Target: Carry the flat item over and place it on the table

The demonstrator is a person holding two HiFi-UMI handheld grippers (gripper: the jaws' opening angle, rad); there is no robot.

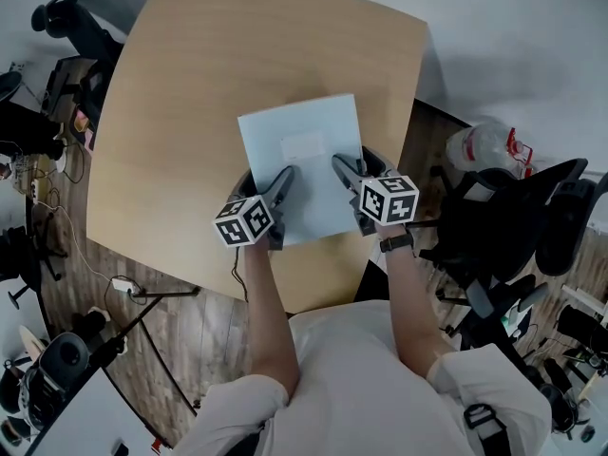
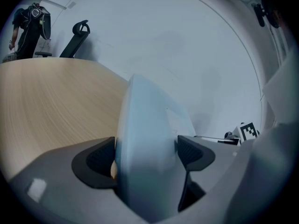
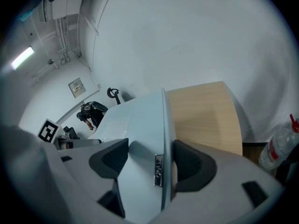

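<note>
Flat item: a pale blue panel (image 1: 302,150), level over the near half of the table (image 1: 180,103); I can't tell if it touches the wood.
Left gripper (image 1: 282,183): jaws clamped on its near-left edge.
Right gripper (image 1: 344,167): jaws clamped on its near-right edge.
Why two grips: probably to keep the thin panel flat for setting down.

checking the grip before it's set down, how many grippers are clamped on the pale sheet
2. The left gripper holds the sheet at its near left edge, the right gripper at its near right edge; none seem hidden.
</note>
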